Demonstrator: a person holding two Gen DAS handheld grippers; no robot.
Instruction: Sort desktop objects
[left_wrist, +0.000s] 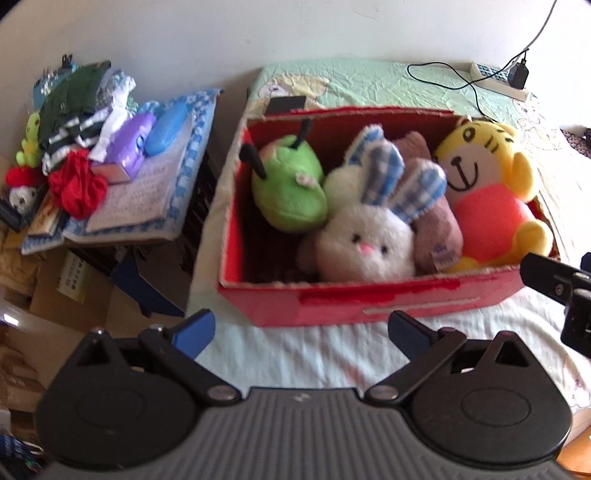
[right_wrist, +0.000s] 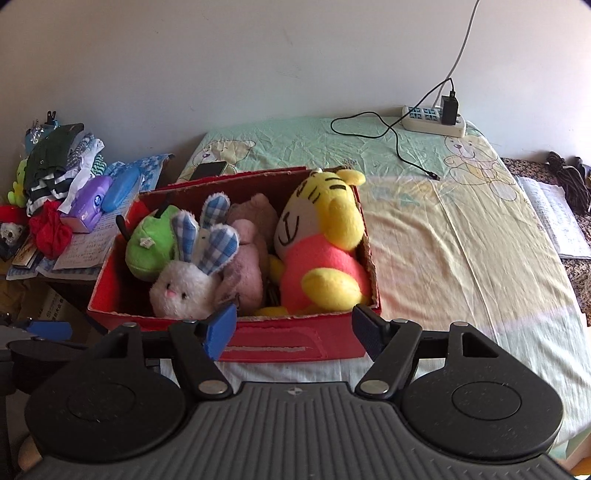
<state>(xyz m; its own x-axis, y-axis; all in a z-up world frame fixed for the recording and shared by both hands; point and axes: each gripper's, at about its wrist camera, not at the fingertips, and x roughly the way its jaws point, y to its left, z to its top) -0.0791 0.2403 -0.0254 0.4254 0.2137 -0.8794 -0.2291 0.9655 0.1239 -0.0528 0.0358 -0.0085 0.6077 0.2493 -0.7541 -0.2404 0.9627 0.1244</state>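
Pink plush (right_wrist: 251, 254) half-buried — red box (right_wrist: 280, 343) full.

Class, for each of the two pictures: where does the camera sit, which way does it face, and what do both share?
Left wrist: behind the open left gripper, facing the red box of soft toys; the right gripper pokes in.
Right wrist: behind the open right gripper, facing the box and bed.
Shared: box, white rabbit, yellow tiger.
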